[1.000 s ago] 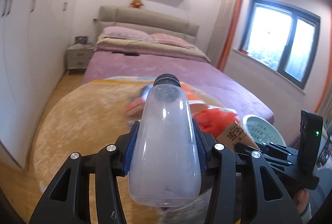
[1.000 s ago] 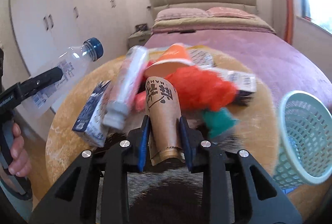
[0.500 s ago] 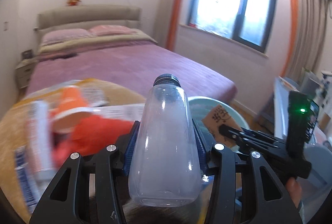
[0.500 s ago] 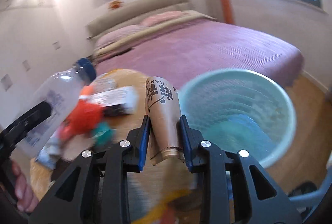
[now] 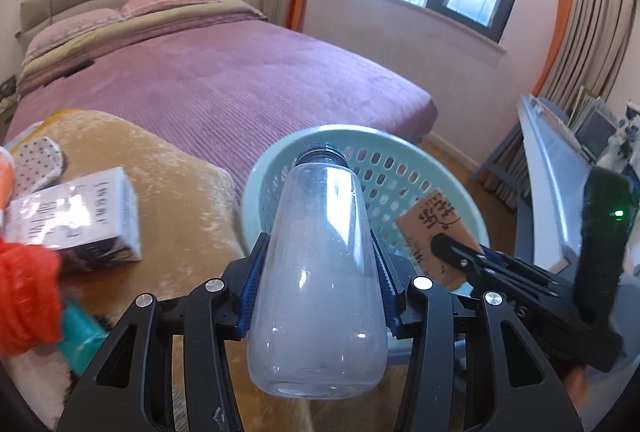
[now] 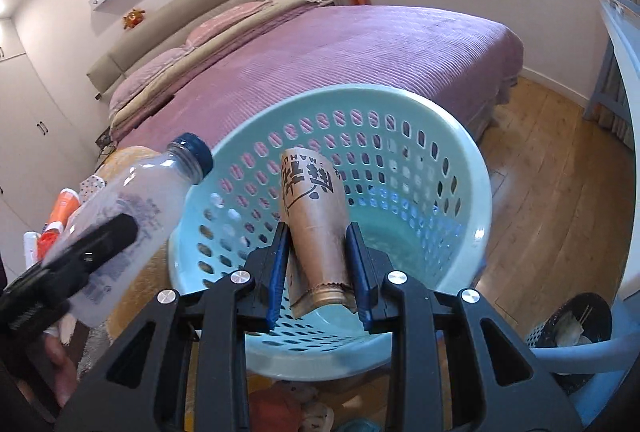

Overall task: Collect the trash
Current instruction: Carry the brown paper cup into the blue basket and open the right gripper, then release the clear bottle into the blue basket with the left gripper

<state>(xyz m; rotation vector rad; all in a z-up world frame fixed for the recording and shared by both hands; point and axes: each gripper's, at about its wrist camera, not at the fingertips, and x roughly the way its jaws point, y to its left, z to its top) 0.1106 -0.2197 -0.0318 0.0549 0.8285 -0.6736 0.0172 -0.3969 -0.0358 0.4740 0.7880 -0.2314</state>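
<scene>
My left gripper is shut on a clear plastic bottle with a dark blue cap, held at the near rim of a mint green perforated basket. The bottle also shows in the right wrist view. My right gripper is shut on a crushed brown paper cup with black lettering, held over the mouth of the basket. The cup also shows in the left wrist view. The basket looks empty inside.
A round tan-covered table to the left bears a white carton, a red bag and a teal item. A purple bed lies behind. A black bin stands on the wooden floor at the right.
Both grippers have swung right from the table's trash pile to the basket, carrying the bottle and the cup. The cup now hangs over the basket's mouth.
</scene>
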